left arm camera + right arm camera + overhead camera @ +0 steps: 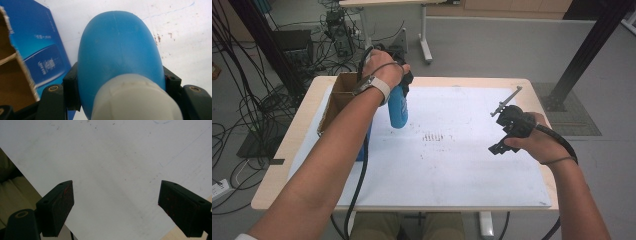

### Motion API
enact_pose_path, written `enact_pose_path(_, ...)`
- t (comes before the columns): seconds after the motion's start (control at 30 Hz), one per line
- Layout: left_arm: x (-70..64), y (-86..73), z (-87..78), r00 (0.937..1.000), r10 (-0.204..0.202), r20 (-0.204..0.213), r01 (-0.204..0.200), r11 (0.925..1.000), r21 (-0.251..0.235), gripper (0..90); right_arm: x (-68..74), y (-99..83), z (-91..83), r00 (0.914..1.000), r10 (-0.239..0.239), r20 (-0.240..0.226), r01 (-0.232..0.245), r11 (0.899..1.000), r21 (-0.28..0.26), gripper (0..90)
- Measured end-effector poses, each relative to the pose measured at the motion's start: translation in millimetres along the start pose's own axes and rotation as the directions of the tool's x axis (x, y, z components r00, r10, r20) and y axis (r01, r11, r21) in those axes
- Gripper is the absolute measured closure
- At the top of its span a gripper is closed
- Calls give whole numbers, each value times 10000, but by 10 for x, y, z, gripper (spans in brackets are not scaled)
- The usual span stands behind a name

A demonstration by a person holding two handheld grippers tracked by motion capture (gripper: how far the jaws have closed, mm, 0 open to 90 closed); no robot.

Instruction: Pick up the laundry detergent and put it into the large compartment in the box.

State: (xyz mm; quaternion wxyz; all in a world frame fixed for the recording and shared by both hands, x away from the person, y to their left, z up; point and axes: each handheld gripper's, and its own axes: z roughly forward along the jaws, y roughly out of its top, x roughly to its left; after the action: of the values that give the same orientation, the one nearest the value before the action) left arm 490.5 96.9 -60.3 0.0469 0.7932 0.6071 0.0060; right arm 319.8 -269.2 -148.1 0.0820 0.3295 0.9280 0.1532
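While the open brown cardboard box point(343, 95) stands at the tabletop's left, the left gripper point(403, 82) holds the blue plastic bottle point(397, 107) clenched by its neck, lifted just beside the box. Judged step: transfer; next calls for lowering it precisely. The right gripper point(507, 131) idles with jaws released.
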Motion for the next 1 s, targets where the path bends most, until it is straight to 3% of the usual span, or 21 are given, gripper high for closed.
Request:
enact_pose_path(0.23, -21, -85, -339, 9998, -7, -186, 3, 9998, -208, 371, 31, 43, -31, 9999, -135, 31, 135, 9999, -37, 130)
enact_pose_path(0.63, 78, -262, -837, 9991, -420, -41, 415, 9959, -803, 371, 69, 115, -78, 9994, -342, 108, 343, 9994, -38, 130)
enact_pose_path(0.8, 91, -329, -1014, 9982, -578, -167, 560, 9941, -931, 372, 80, 136, -108, 9991, -402, 148, 403, 9992, -57, 130)
enact_pose_path(1.0, 249, -418, -1204, 9969, -787, 79, 791, 9918, -1001, 372, 96, 147, -131, 9986, -503, 178, 505, 9987, -111, 130)
